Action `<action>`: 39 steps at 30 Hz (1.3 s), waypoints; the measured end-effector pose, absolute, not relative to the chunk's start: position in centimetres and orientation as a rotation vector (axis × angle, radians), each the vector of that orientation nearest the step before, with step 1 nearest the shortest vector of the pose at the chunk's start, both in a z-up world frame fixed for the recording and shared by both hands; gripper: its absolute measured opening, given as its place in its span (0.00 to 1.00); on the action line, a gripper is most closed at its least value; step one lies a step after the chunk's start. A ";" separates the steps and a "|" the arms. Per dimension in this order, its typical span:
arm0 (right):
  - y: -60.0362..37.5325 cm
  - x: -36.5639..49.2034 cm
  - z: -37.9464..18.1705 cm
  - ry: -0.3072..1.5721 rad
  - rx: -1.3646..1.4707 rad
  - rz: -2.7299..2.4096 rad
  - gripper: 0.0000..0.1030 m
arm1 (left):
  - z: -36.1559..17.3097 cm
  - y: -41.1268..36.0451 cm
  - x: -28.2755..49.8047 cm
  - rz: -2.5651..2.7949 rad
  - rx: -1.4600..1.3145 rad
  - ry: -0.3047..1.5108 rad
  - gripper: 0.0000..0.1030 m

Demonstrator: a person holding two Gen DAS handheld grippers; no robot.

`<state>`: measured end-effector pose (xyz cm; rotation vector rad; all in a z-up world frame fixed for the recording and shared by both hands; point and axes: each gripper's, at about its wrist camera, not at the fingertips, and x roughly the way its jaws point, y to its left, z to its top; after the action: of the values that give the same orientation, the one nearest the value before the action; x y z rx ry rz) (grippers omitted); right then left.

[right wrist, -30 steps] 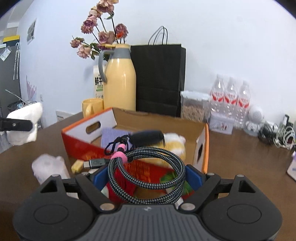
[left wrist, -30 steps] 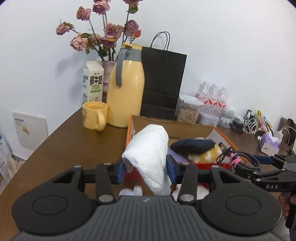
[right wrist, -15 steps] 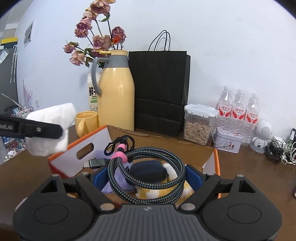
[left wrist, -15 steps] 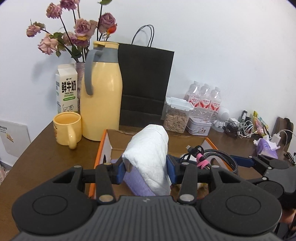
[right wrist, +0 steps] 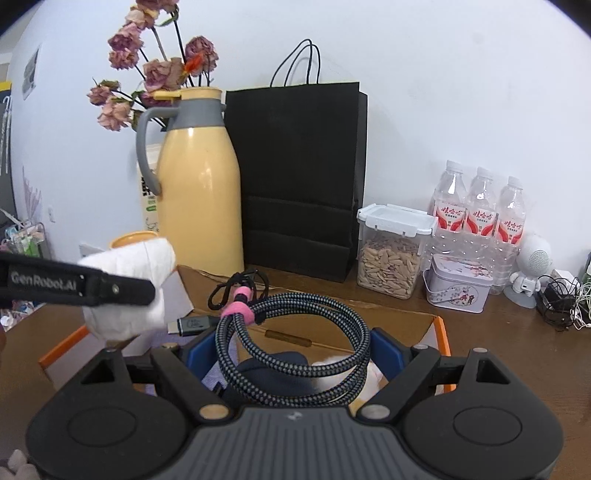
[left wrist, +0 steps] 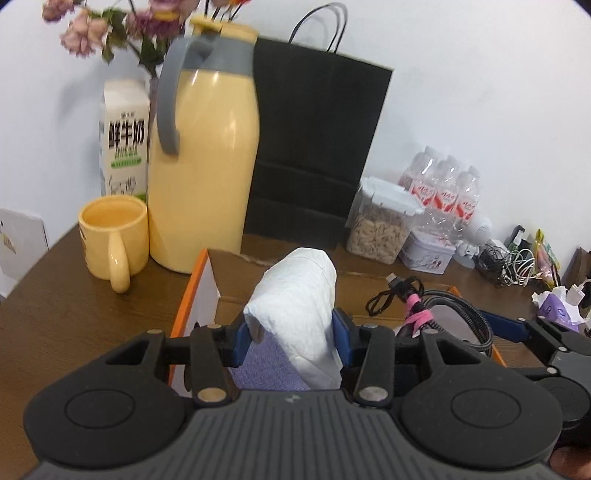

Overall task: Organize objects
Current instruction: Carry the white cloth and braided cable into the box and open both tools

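Box mouth: the cardboard box (right wrist: pixel 424 325) is open-topped, a purple cloth (left wrist: pixel 266 365) and a dark pouch (right wrist: pixel 273 373) already inside.
Behind: yellow jug (left wrist: pixel 203 166), black paper bag (left wrist: pixel 314 147) and seed jar (right wrist: pixel 388 254) crowd the back edge.
Left: yellow mug (left wrist: pixel 110 236) just beside; bare table (left wrist: pixel 74 314) in front of it.
Right: bare table towards a tangle of wires (right wrist: pixel 561 299).

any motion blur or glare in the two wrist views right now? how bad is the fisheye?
Left wrist view: the flowers and the thermos lid are smeared by motion blur, and the thermos body has a soft glare streak; the tissue roll held close up stays sharp. Right wrist view: crisp, bottle labels legible, even light. Both: strong fisheye, dark corners, and the black bag edges bow.
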<state>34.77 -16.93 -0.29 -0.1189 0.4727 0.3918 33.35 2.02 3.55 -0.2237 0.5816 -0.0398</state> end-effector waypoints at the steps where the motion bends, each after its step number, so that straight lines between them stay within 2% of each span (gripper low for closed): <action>1: -16.8 35.0 -0.5 0.479 -0.121 0.388 0.83 | 3.1 2.1 33.7 -0.037 -0.219 0.601 0.44; 4: -16.9 35.6 -1.2 0.502 -0.126 0.384 0.83 | 1.9 2.3 34.6 -0.044 -0.216 0.661 0.47; 6: -17.0 35.9 -1.6 0.518 -0.127 0.378 0.83 | 1.6 2.0 34.7 -0.044 -0.203 0.677 0.53; 8: -17.1 36.1 -2.0 0.539 -0.127 0.374 0.83 | 1.6 1.8 34.5 -0.046 -0.192 0.675 0.63; 10: -17.3 36.1 -2.2 0.558 -0.120 0.382 0.84 | 1.8 1.6 34.1 -0.033 -0.169 0.654 0.85; 11: -17.4 36.1 -2.2 0.566 -0.113 0.382 0.84 | 2.0 1.4 33.9 -0.027 -0.157 0.642 0.89; 12: -17.4 36.1 -2.2 0.571 -0.109 0.381 0.84 | 2.2 1.4 33.8 -0.020 -0.149 0.632 1.00; 13: -17.5 36.0 -2.2 0.571 -0.107 0.374 0.89 | 2.3 1.3 33.6 -0.012 -0.143 0.619 1.00; 14: -17.7 36.0 -2.1 0.567 -0.103 0.363 1.00 | 2.5 1.2 33.6 -0.001 -0.136 0.612 1.00; 28: -17.9 35.5 -1.7 0.570 -0.089 0.355 1.00 | 3.1 0.9 33.2 0.024 -0.101 0.602 1.00; 39: -18.1 33.4 0.3 0.494 -0.091 0.370 1.00 | 5.7 1.3 30.1 0.055 -0.088 0.478 1.00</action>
<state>33.36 -18.07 0.29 -0.0908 0.4941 0.3695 30.08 1.26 5.71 -0.0880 0.4784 0.0545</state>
